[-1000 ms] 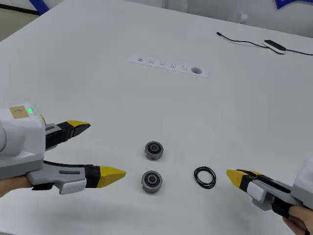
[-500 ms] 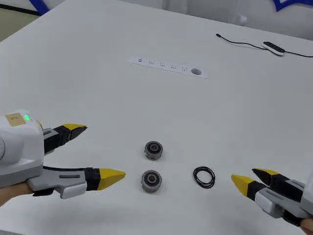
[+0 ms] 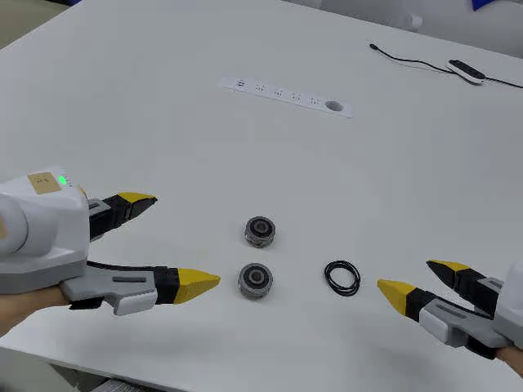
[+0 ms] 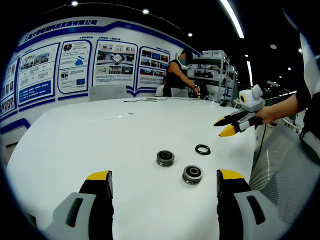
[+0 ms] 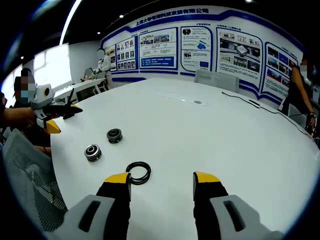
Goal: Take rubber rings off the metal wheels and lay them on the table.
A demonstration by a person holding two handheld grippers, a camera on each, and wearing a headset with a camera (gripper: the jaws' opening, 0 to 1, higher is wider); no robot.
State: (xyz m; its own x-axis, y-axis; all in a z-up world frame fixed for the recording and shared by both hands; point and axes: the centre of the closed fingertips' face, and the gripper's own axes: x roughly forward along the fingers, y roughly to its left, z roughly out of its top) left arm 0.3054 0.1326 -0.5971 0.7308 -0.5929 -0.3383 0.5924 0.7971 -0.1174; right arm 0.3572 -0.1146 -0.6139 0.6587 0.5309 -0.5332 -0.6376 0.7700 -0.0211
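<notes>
You held the left gripper [image 3: 184, 239] and right gripper [image 3: 406, 275] empty, fingers apart, flanking the near metal wheel [image 3: 255, 280] and far metal wheel [image 3: 260, 231]. Loose rubber rings [image 3: 342, 278] lay right of them on the counter [image 3: 327, 188]. The next move likely called for clamping the near metal wheel and peeling its ring.

The left gripper [image 3: 184, 239] and right gripper [image 3: 404, 275] are grey with pointy yellow tips. The left has a green light [image 3: 60, 180].
</notes>
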